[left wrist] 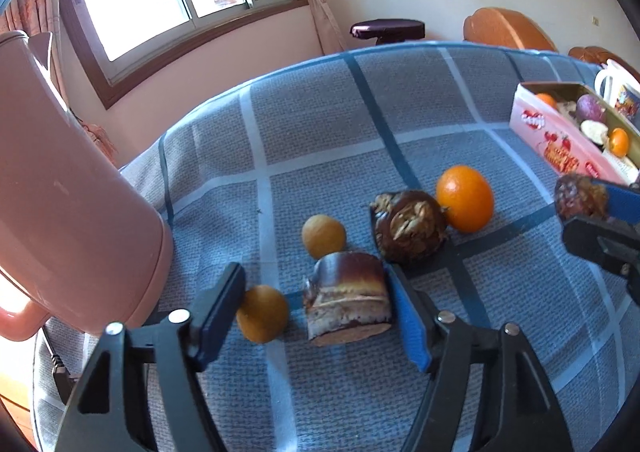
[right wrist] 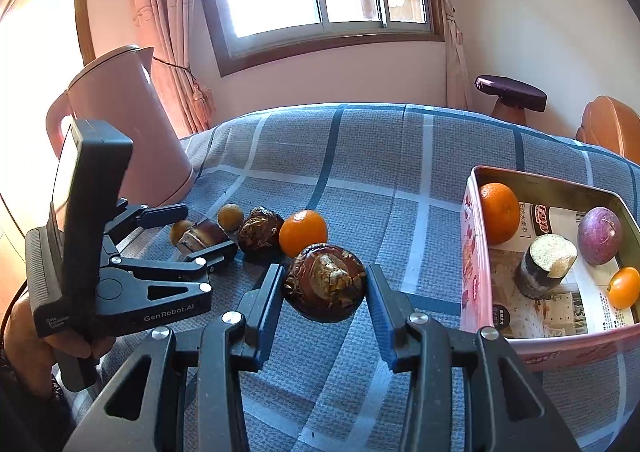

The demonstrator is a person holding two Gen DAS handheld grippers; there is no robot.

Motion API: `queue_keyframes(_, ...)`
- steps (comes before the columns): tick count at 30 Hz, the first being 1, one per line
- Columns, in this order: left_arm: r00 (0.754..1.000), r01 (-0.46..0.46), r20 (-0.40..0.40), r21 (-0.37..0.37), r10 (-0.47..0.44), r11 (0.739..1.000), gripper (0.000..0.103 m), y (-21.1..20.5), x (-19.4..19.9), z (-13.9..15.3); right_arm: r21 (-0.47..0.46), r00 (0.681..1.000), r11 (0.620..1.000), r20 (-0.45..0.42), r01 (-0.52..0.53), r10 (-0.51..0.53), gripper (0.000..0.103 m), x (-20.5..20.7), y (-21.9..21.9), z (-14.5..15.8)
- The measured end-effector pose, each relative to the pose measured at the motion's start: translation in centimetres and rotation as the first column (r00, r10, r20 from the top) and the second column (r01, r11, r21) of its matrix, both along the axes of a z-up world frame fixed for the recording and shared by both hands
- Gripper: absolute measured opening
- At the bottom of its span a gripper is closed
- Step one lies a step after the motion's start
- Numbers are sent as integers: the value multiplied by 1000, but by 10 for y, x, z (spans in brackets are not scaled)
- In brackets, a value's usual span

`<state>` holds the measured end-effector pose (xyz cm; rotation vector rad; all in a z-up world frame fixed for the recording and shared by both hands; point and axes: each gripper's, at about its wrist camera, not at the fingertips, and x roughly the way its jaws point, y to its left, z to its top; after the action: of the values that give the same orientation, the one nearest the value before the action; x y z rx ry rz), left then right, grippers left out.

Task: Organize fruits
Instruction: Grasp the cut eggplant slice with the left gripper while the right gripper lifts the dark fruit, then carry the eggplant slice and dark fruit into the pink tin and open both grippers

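Fruits half sorted: pink box [right wrist: 472,248] near counter's right edge already holds two oranges, purple fruit, cut dark piece. Your right tongs [right wrist: 326,292] clamp brown wrinkled fruit [right wrist: 325,284], lifted just short of box (drop-in looks next). Your left tongs [left wrist: 316,300] gape, pads around cut dark chunk [left wrist: 347,298] and small yellow fruit [left wrist: 262,314], not pressing. Left on cloth mid-counter: second yellow fruit [left wrist: 323,236], another brown fruit [left wrist: 410,226], orange [left wrist: 464,199]. Roughly half remains.
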<state>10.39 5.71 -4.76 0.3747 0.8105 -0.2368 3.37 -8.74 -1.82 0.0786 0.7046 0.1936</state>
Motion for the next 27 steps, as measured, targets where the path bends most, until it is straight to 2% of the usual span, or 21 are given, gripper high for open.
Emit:
queue_keyframes(2,1000,0,-26,-49,-1,999,71,7,0,1,-2,1000,1000,7,1,-1,43,-1,0,1)
queue_keyframes(4,1000,1,-17,-39,-2,999,62,11,-2,2,-1,1000,1000,8,1,-1,43,-1,-1,1)
queue_keyframes(8,1000,-23,-20,-62,21,998,61,17,-1,0,-2,1000,1000,10,7,-7,43,-2,-3,0)
queue_keyframes(10,1000,-19,-15,-127,18,992,60,22,-5,6,0,1000,1000,29,12,-12,43,-4,-4,3)
queue_keyframes(11,1000,-16,-9,-175,14,984,57,27,-7,11,4,999,1000,43,14,-14,43,-6,-5,5)
queue_keyframes(13,999,7,32,-289,2,957,43,38,-16,25,11,997,1000,78,13,-14,43,-10,-8,11)
queue_keyframes(16,993,4,112,-408,46,913,43,57,-25,44,7,991,1000,135,17,-18,43,-17,-9,20)
queue_keyframes(20,982,-35,146,-475,117,879,43,74,-23,48,-6,983,1000,183,28,-26,43,-22,-9,27)
queue_keyframes(24,966,-44,199,-503,165,863,43,75,-28,50,37,977,999,212,8,-16,43,-25,-14,33)
queue_keyframes(27,958,-5,245,-508,150,861,43,66,-35,53,85,973,996,232,-15,-5,43,-27,-20,36)
